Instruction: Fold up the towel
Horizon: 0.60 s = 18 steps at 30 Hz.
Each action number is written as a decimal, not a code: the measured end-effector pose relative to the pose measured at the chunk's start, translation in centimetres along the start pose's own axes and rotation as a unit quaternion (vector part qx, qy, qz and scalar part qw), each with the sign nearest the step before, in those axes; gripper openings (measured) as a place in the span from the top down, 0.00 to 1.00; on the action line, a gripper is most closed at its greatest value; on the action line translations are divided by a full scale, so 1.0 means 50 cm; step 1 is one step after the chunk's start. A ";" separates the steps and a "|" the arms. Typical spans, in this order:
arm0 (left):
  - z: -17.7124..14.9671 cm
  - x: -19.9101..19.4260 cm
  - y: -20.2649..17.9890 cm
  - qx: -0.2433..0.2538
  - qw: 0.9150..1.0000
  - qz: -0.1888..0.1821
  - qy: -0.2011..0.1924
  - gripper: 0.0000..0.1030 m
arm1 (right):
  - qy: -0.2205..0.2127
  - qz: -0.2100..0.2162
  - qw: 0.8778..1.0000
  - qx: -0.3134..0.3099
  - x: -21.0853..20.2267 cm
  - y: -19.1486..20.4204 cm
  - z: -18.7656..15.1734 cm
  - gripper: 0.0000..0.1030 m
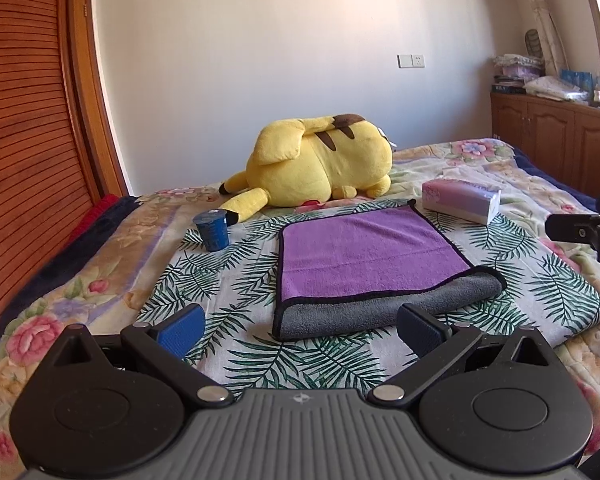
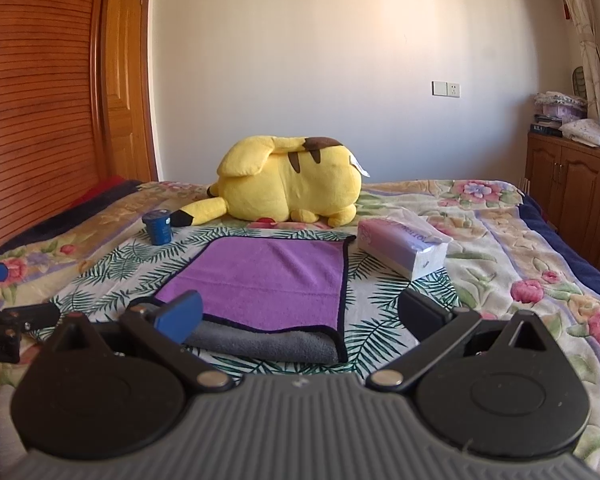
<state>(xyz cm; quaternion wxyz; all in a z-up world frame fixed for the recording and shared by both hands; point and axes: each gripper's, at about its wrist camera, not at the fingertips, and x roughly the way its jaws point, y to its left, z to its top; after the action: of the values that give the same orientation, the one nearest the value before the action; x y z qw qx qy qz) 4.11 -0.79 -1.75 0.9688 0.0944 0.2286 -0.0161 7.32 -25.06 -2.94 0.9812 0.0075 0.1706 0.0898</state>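
A towel (image 1: 364, 254), purple on top and grey underneath with a black hem, lies folded on a leaf-print cloth (image 1: 228, 276) on the bed; its grey fold faces me. It also shows in the right wrist view (image 2: 268, 280). My left gripper (image 1: 300, 326) is open and empty, just in front of the towel's near grey edge. My right gripper (image 2: 300, 318) is open and empty, at the towel's near right corner. The left gripper shows at the left edge of the right wrist view (image 2: 4, 328), and the right one at the right edge of the left wrist view (image 1: 584, 232).
A yellow plush toy (image 1: 320, 164) lies behind the towel. A blue cup (image 1: 211, 231) stands to its left and a pink tissue pack (image 1: 462, 200) to its right. A wooden slatted wardrobe (image 1: 24, 120) stands left, and wooden cabinets (image 1: 560, 136) stand right.
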 end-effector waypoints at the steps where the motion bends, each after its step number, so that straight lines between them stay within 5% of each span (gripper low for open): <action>1: 0.001 0.005 0.000 0.002 1.000 0.000 0.003 0.16 | 0.002 0.000 1.000 0.000 0.005 -0.002 0.000 0.00; 18: 0.015 0.086 0.005 0.009 0.999 -0.026 0.044 0.16 | 0.039 0.003 0.999 -0.025 0.089 -0.009 0.007 0.00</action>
<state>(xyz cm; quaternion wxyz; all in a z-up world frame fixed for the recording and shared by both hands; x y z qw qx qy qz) 8.29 -0.64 -2.97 0.9561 0.0977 0.2735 -0.0388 11.64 -24.72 -4.11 0.9735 -0.0195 0.2060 0.0973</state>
